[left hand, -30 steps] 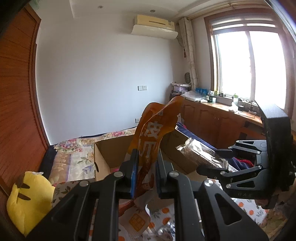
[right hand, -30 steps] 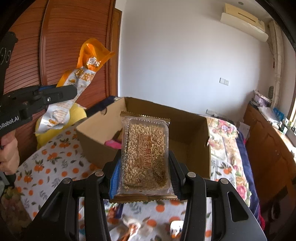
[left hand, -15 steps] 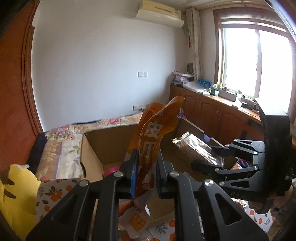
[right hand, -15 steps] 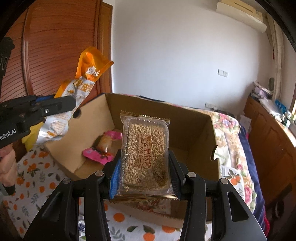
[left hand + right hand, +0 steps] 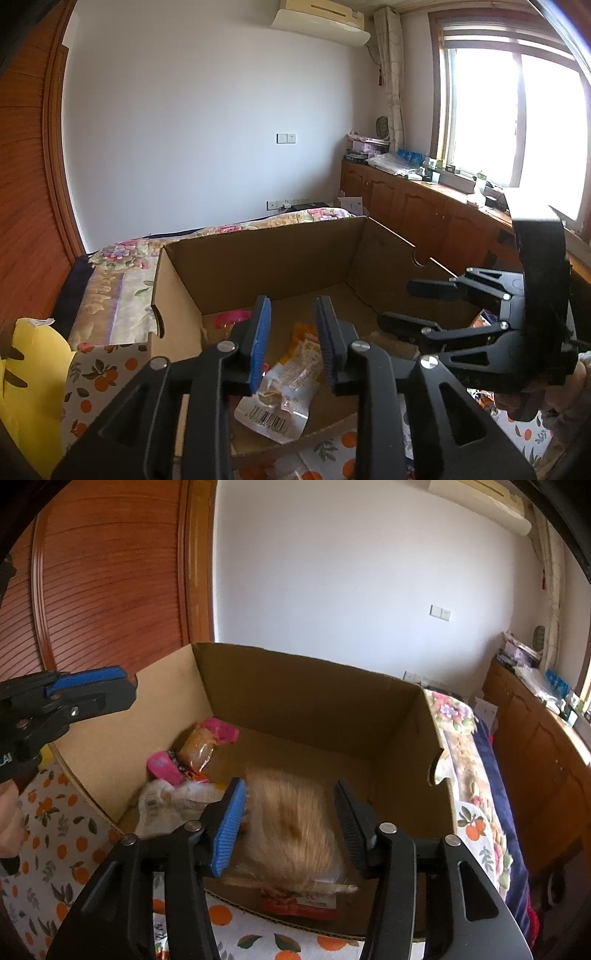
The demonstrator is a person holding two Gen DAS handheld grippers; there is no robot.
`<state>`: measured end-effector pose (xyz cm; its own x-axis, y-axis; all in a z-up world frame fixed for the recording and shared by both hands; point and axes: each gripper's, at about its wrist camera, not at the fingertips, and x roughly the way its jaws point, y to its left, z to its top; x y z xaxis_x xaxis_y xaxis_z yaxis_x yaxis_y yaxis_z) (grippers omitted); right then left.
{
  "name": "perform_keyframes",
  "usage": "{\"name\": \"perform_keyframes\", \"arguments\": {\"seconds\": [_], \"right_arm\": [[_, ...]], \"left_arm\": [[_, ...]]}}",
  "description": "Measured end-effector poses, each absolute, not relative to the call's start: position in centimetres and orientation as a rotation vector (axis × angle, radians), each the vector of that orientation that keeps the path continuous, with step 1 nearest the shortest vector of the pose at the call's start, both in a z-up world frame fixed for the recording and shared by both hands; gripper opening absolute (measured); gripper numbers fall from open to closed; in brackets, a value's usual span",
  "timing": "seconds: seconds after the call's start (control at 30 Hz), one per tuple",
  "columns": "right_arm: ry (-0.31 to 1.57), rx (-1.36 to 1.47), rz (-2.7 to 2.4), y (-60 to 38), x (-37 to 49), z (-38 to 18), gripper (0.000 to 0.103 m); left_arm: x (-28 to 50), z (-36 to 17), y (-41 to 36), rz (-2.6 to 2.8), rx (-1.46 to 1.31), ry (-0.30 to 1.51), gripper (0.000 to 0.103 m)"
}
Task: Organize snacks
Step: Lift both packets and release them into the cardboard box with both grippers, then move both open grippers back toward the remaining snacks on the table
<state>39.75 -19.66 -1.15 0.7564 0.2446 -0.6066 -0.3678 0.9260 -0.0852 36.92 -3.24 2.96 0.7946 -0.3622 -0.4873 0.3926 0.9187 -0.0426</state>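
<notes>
Both grippers have just let go. The left gripper (image 5: 293,345) is wide apart, and its orange packet (image 5: 286,384) now lies in the cardboard box (image 5: 295,690). The right gripper (image 5: 290,829) is apart too, its grain bar (image 5: 291,827) dropping in, blurry. Farther back sit pink snacks (image 5: 192,753). Two more snacks are put away.

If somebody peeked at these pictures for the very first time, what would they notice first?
Probably the big open cardboard box in the middle, with an orange-and-white snack bag lying on its floor near the left wall, beside pink-wrapped snacks. Then the blurry tan packet dropping between the open fingers of the right gripper. The left gripper hangs open over the box too.
</notes>
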Motion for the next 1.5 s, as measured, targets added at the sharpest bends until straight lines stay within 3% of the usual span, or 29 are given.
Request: {"name": "perform_keyframes", "arguments": {"seconds": [0.83,1.5], "right_arm": [[0.585,-0.165,0.317,-22.3,29.1,3.5,0.055],[0.635,-0.137,0.273,-25.8,22.6,1.1,0.055]], "left_arm": [[27.6,3.0,-4.3,-0.418,0.107,0.548,0.029],[21.3,-1.2,-5.5,-0.443,0.08,0.644,0.033]]}}
